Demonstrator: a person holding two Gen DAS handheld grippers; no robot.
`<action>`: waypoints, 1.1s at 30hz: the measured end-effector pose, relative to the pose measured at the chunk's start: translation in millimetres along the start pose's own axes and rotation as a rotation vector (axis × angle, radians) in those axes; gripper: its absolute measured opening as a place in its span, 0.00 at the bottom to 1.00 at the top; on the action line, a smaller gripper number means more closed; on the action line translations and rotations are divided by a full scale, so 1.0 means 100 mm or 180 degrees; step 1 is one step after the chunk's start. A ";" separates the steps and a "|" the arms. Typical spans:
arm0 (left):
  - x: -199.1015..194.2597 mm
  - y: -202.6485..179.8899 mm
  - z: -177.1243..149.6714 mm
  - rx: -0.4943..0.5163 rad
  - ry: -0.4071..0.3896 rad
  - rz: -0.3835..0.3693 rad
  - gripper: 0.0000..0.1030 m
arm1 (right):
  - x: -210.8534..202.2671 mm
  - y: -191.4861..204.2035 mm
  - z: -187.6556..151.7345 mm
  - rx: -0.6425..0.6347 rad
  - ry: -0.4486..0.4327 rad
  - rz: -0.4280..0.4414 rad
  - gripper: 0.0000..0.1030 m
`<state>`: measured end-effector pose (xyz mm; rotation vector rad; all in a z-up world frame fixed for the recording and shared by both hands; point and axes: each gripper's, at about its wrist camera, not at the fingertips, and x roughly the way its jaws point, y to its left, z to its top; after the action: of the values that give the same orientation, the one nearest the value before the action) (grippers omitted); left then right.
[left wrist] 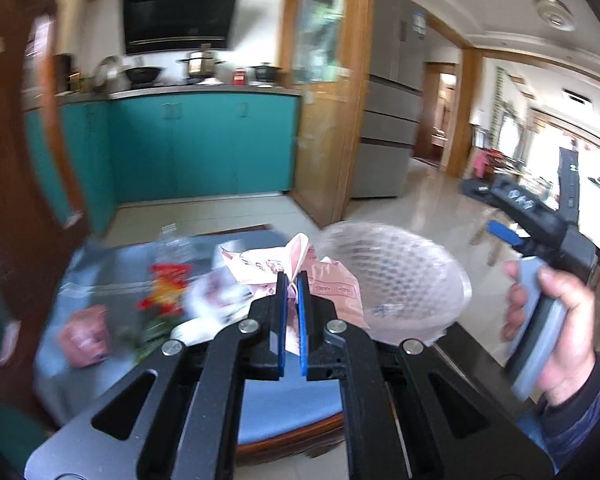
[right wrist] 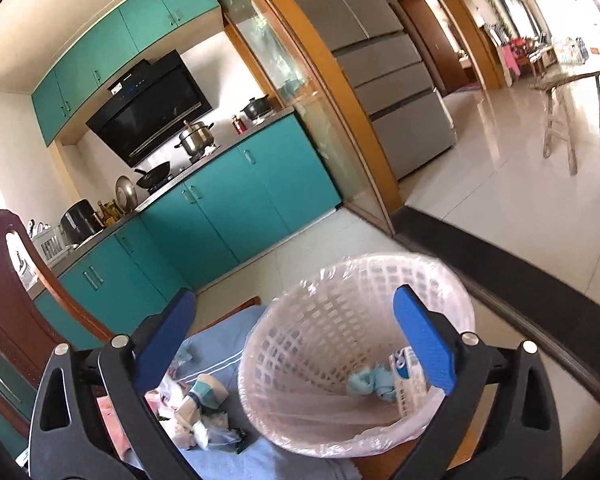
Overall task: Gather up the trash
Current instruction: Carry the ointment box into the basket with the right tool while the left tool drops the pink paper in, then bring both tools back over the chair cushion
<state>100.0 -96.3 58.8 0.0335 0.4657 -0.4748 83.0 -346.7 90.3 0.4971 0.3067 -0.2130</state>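
Note:
My left gripper [left wrist: 293,280] is shut on a crumpled pink wrapper [left wrist: 324,276] and holds it above the table, just left of the white lattice wastebasket [left wrist: 400,280]. The basket [right wrist: 340,320] has a clear liner and holds a light blue scrap [right wrist: 370,384] and a white packet [right wrist: 406,368]. My right gripper [right wrist: 300,332] is open and empty, its jaws spread wide in front of the basket's mouth. More trash lies on the blue tablecloth: a red snack bag [left wrist: 168,284], a pink crumpled piece [left wrist: 86,338], a clear bottle [left wrist: 174,246], and a pile of wrappers [right wrist: 196,412].
The table with the blue cloth [left wrist: 100,264] has a wooden edge [left wrist: 292,436]. A dark wooden chair back [right wrist: 16,280] stands at the left. Teal kitchen cabinets [right wrist: 236,200] and a grey fridge [right wrist: 400,80] stand behind, with tiled floor [right wrist: 500,200] to the right.

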 end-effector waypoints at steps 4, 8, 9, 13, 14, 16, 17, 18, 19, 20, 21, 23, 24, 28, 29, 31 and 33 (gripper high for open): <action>0.41 -0.61 0.33 0.0267 -0.0101 -0.0280 0.09 | -0.06 -0.16 0.07 0.0144 -0.0140 -0.0118 0.94; 0.84 -0.90 0.47 0.0293 -0.0150 -0.0080 0.77 | -0.04 -0.28 0.11 0.0288 -0.0126 -0.0150 0.94; 0.86 -0.90 0.46 0.0270 -0.0155 -0.0027 0.78 | -0.05 -0.29 0.11 0.0288 -0.0119 -0.0141 0.94; 0.66 -0.61 0.32 0.0158 -0.0086 0.0178 0.85 | -0.07 -0.22 0.10 0.0157 -0.0094 -0.0056 0.94; 0.57 -0.48 0.30 0.0129 -0.0080 0.0250 0.86 | -0.08 -0.19 0.08 0.0111 -0.0077 -0.0040 0.94; 0.34 -0.20 0.23 0.0048 -0.0050 0.0420 0.88 | -0.06 -0.10 0.03 0.0001 0.0000 0.0008 0.94; 0.23 -0.07 0.20 0.0000 -0.0043 0.0522 0.90 | -0.05 -0.04 0.01 -0.0050 0.0039 0.0040 0.94; 0.13 0.06 0.18 -0.0054 -0.0043 0.0615 0.91 | -0.05 0.03 -0.02 -0.0107 0.0074 0.0074 0.94; -0.01 0.22 0.14 -0.0133 -0.0052 0.0706 0.91 | -0.05 0.13 -0.08 -0.0210 0.0108 0.0118 0.94; -0.15 0.37 0.08 -0.0211 -0.0068 0.0790 0.92 | -0.06 0.22 -0.13 -0.0309 0.0137 0.0155 0.94; -0.25 0.47 0.04 -0.0258 -0.0089 0.0872 0.92 | -0.06 0.31 -0.18 -0.0405 0.0174 0.0194 0.94; -0.42 0.66 -0.11 -0.0342 -0.0134 0.1062 0.93 | -0.08 0.52 -0.32 -0.0623 0.0292 0.0284 0.94; -0.45 0.73 -0.14 -0.0374 -0.0129 0.1118 0.93 | -0.09 0.61 -0.40 -0.0716 0.0351 0.0320 0.94; -0.42 0.95 -0.38 -0.0523 0.0136 0.1199 0.93 | -0.13 0.99 -0.79 -0.1148 0.0687 0.0475 0.94; -0.42 0.97 -0.39 -0.0500 0.0164 0.1189 0.93 | -0.13 1.08 -0.88 -0.1271 0.0744 0.0500 0.94; -0.43 0.99 -0.39 -0.0472 0.0175 0.1200 0.93 | -0.15 1.23 -1.02 -0.1445 0.0810 0.0544 0.94; -0.44 1.00 -0.39 -0.0508 0.0207 0.1152 0.93 | -0.13 1.31 -1.09 -0.1503 0.0864 0.0577 0.94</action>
<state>93.3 17.5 35.4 -0.0206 0.5469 -0.0806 80.8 -178.8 60.4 0.0818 0.5569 0.1065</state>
